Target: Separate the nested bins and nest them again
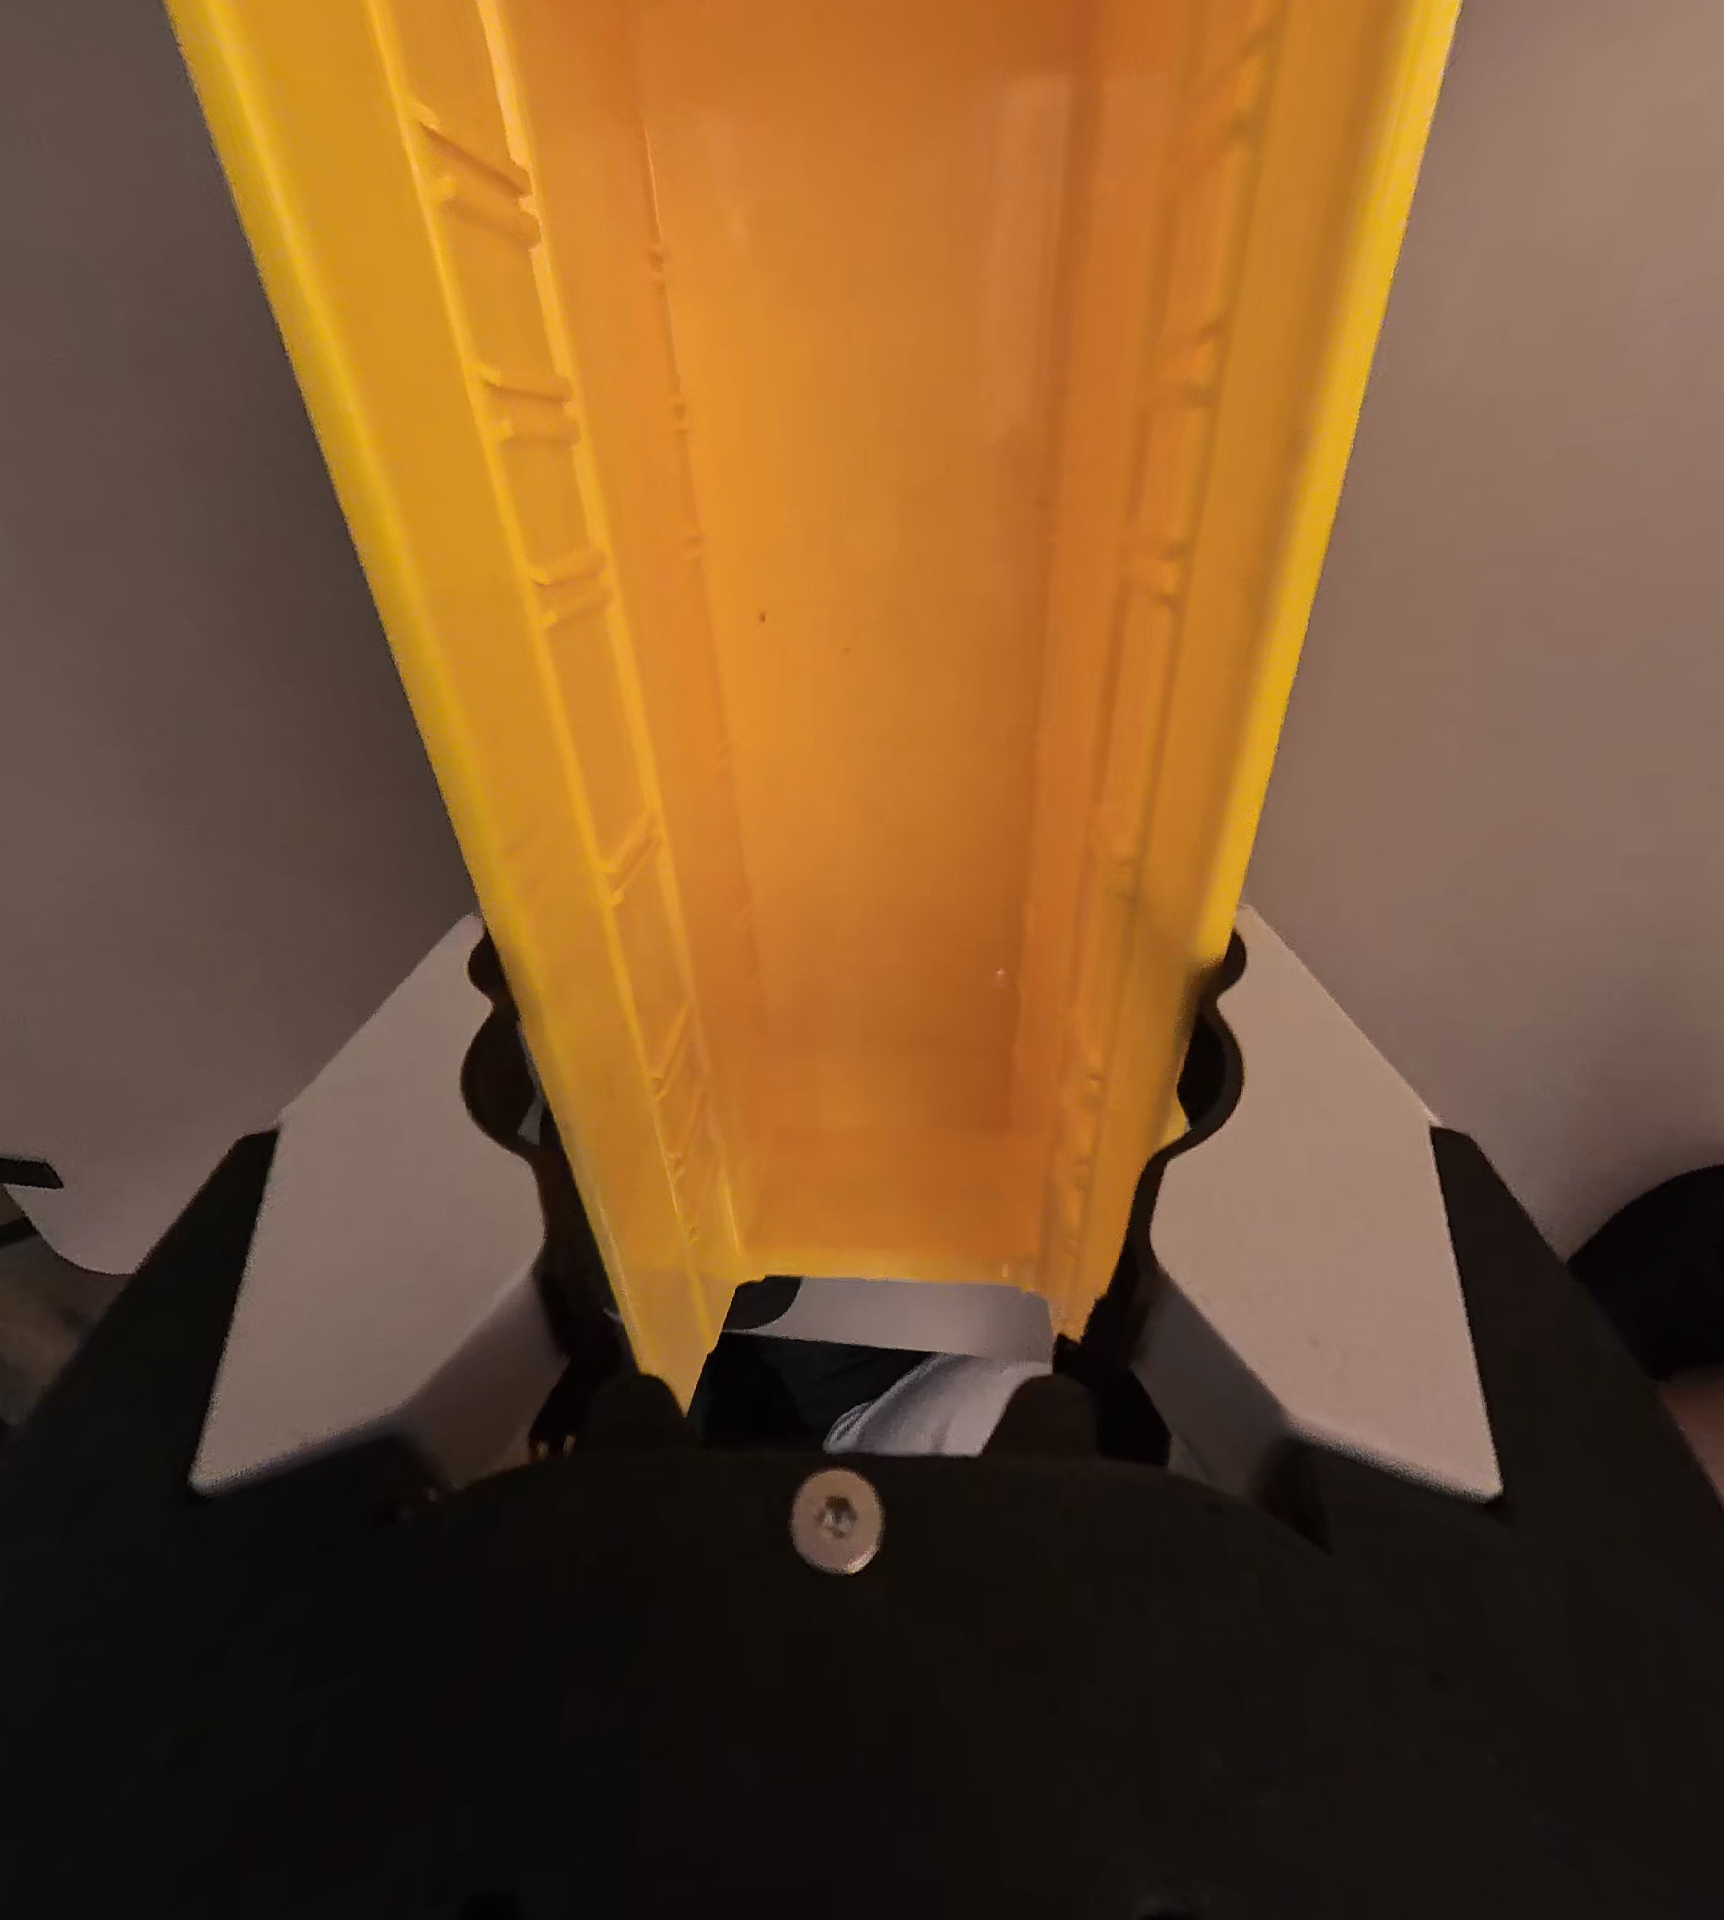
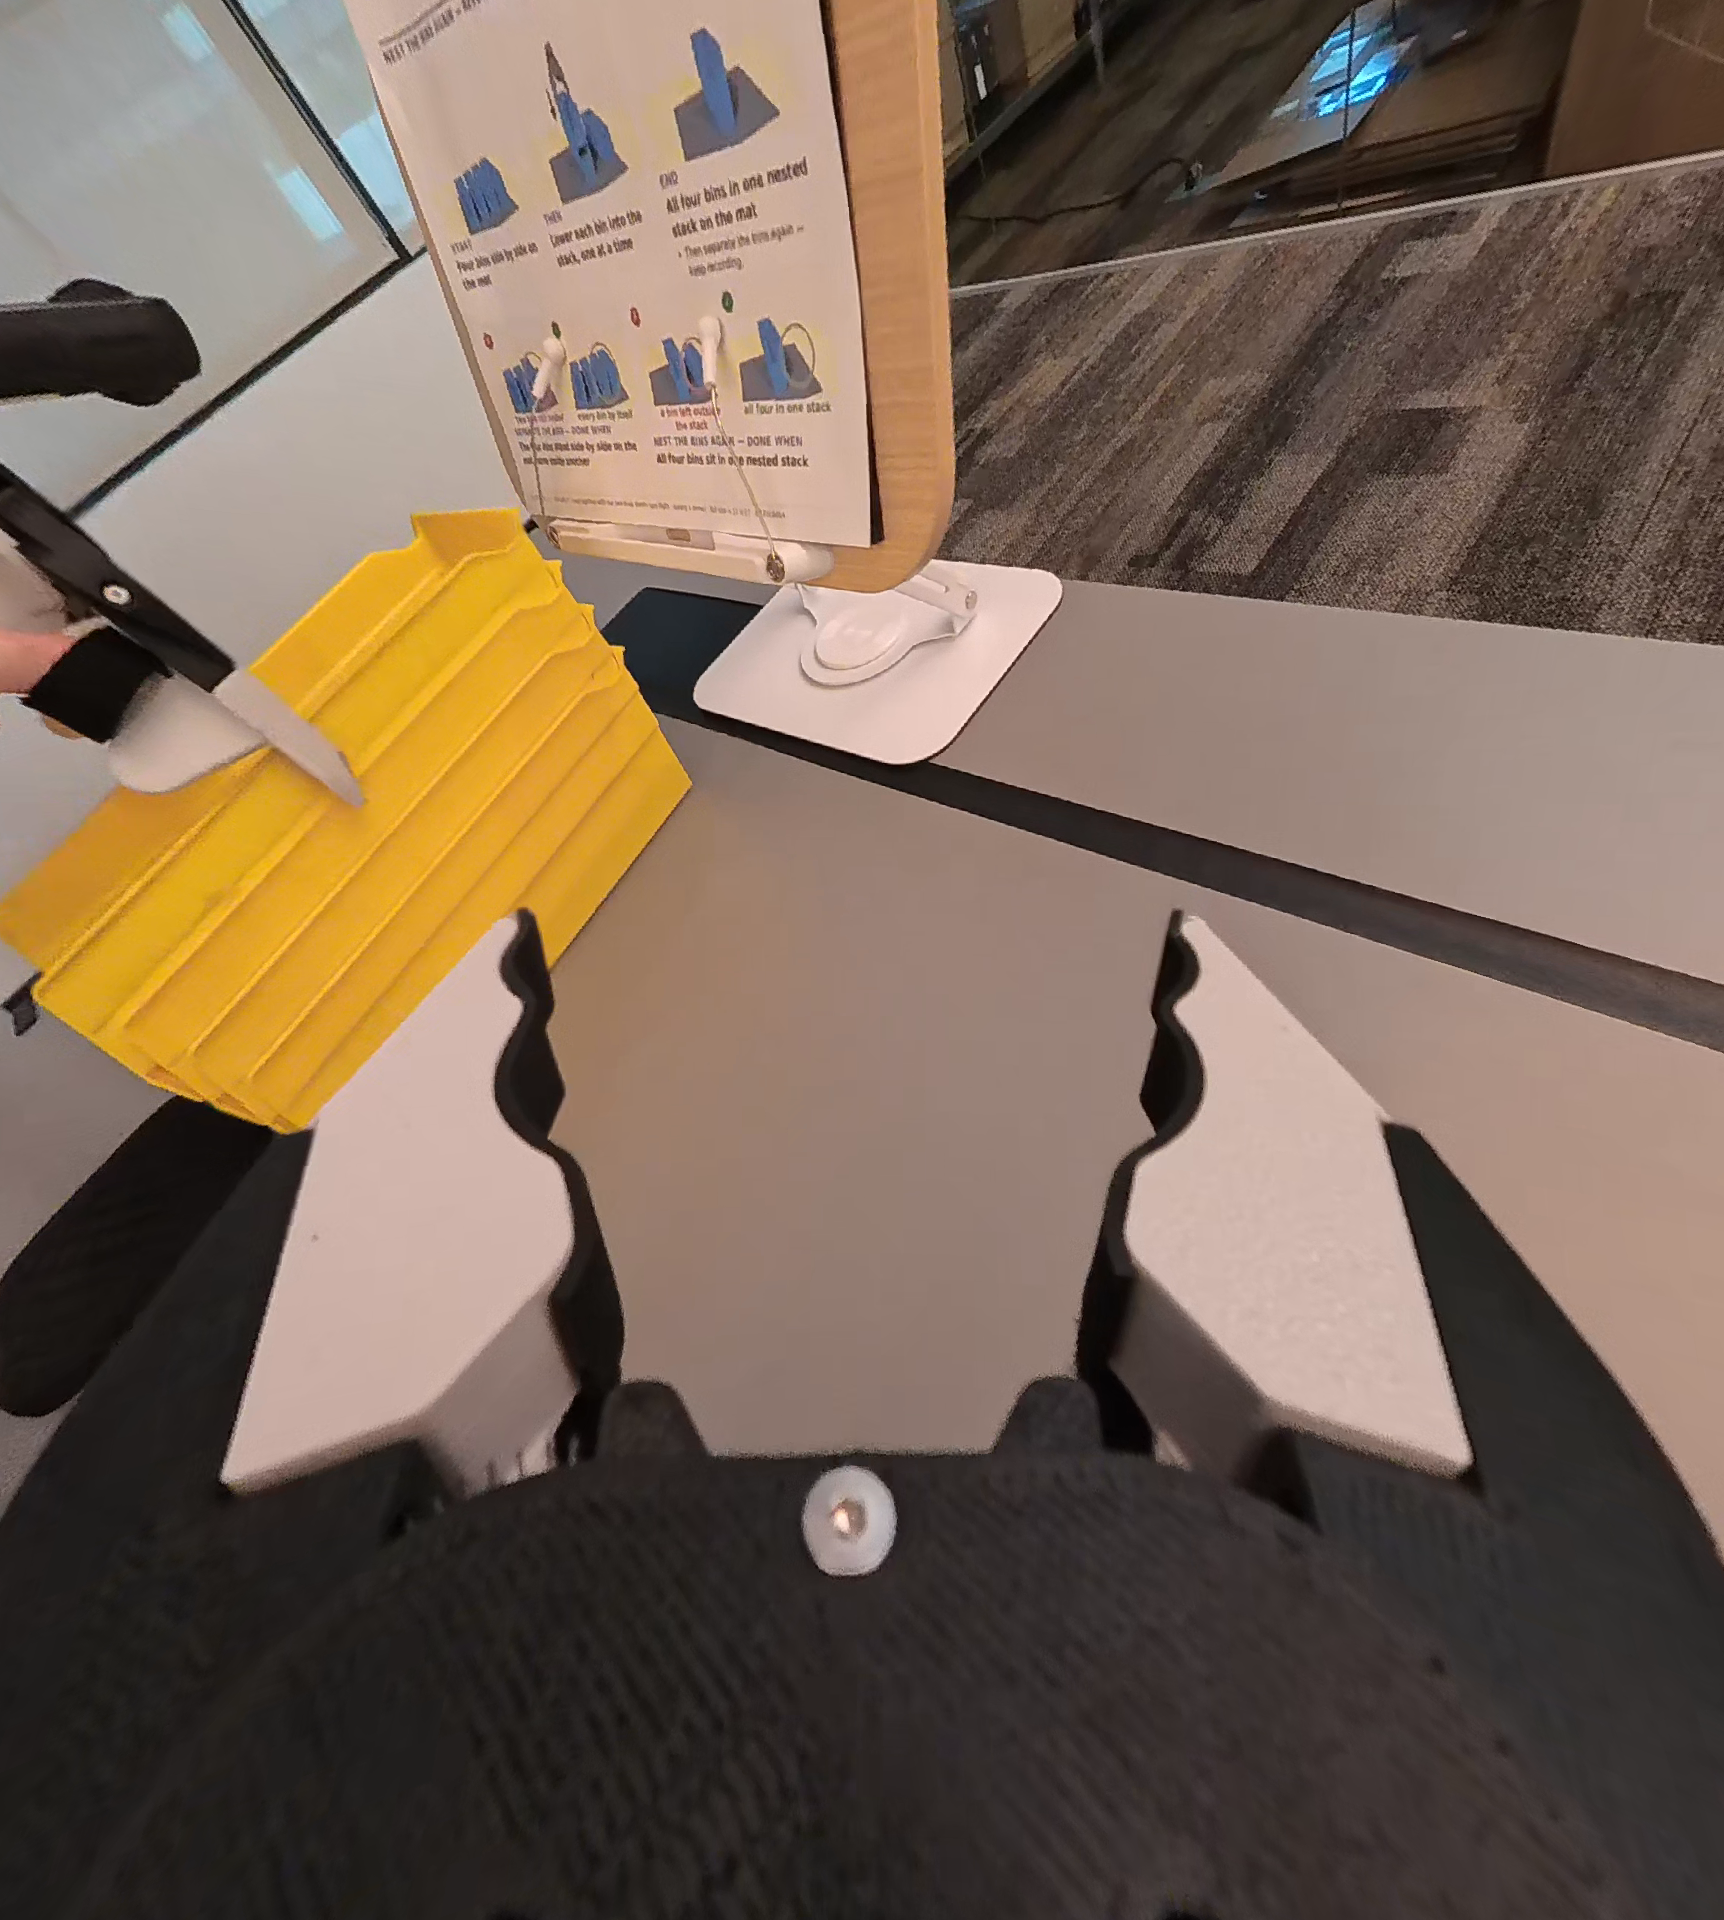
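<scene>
The yellow nested bins lie tipped beside the instruction stand, not yet separated. The left gripper straddles them, pads at their sides. The right gripper hangs wide open, empty, nearby.

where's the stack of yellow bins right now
In the right wrist view the stack of yellow bins is at the left, tilted over the grey table, between the left gripper's fingers, near the sign stand.
</scene>
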`<state>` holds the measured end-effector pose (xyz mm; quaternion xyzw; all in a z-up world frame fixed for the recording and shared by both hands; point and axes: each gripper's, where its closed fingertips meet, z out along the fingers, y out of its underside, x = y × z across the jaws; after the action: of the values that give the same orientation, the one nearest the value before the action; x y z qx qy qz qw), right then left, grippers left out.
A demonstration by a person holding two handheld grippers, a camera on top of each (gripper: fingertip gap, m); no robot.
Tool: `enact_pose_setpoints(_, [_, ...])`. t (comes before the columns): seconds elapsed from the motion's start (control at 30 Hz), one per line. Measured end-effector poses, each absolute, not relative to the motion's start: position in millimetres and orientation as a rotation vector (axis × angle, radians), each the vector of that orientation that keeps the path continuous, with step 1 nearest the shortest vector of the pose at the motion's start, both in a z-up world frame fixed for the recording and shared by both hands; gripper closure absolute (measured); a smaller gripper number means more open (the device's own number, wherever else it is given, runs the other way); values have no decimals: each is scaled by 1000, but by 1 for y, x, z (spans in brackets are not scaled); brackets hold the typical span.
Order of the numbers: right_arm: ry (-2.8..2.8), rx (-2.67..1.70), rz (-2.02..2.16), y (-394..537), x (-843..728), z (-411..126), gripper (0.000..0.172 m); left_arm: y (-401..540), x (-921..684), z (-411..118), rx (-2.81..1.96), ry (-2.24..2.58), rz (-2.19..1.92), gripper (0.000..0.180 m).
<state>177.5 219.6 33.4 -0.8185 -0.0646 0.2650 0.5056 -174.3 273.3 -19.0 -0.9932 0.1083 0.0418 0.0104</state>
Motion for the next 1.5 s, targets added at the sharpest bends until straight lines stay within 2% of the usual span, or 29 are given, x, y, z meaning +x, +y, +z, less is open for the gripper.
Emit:
enact_pose_setpoints(0.13, [-147,-1997,618,223,180,26,56,273,-168,-1,-3056,430,70,51])
enact_pose_setpoints(0.27, [-143,-2037,581,228,181,15,56,282,-161,43,-2890,526,-26,50])
enact_pose_setpoints(0.47, [-184,-2097,467,235,174,1,56,316,-150,163,-2136,508,-204,55])
enact_pose_setpoints(0.57, [-187,-2094,388,241,169,1,55,297,-157,219,-1671,455,-289,71])
enact_pose_setpoints(0.7, [-223,-1987,322,249,149,21,54,244,-184,259,-1122,380,-356,90])
enact_pose_setpoints(0.97, [-317,-1782,185,243,117,65,54,213,-227,265,-936,282,-706,100])
enact_pose_setpoints(1.07, [-314,-1732,641,217,61,88,54,220,-254,255,-944,268,-728,107])
enact_pose_setpoints(1.13, [-296,-1657,867,199,32,106,59,233,-276,251,-978,244,-708,103])
enact_pose_setpoints(1.3, [-368,-1764,723,191,-11,85,56,244,-287,236,-1088,320,-854,106])
enact_pose_setpoints(1.5, [-336,-1864,841,195,-82,75,48,266,-300,219,-1227,321,-749,105])
